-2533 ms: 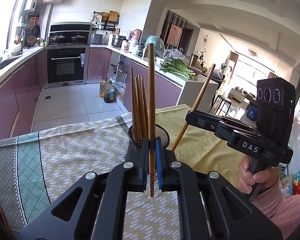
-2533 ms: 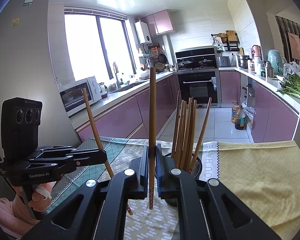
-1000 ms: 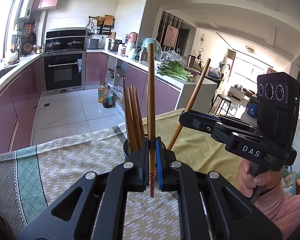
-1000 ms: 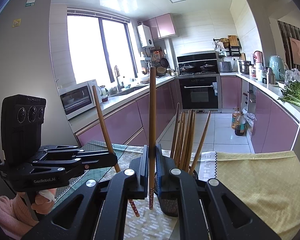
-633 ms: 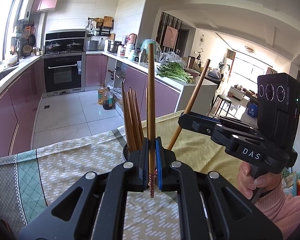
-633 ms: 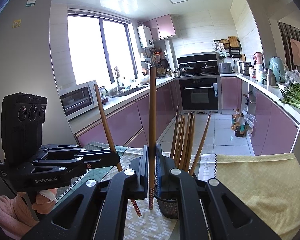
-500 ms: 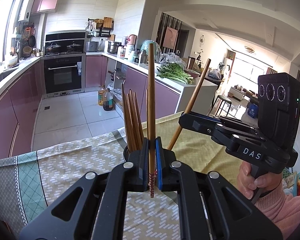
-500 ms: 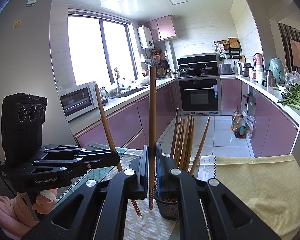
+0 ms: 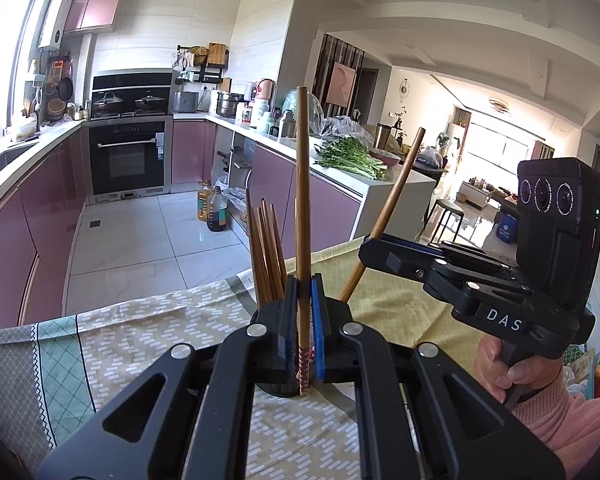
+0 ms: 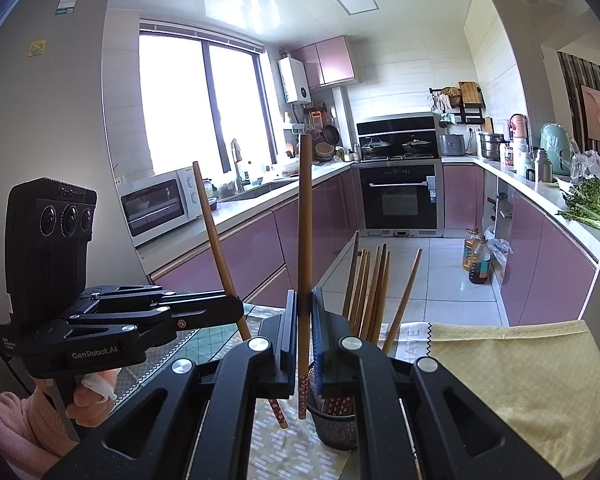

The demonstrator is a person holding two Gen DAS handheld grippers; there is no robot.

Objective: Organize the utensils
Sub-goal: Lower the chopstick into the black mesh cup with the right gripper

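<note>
Above the worktop (image 9: pixel 148 336), both tongs are clamping one chopstick each, upright. Left tongs (image 9: pixel 304 312) and right tongs (image 10: pixel 305 320) are hovering beside the mesh holder (image 10: pixel 336 424), likely for dropping in.

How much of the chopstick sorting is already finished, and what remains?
Done: several chopsticks already stand in the mesh holder on the tablecloth.

In hand: the left gripper and the right gripper are each shut on one chopstick, held near the holder.

Left: both held chopsticks are not yet in the holder. No loose ones are visible.
</note>
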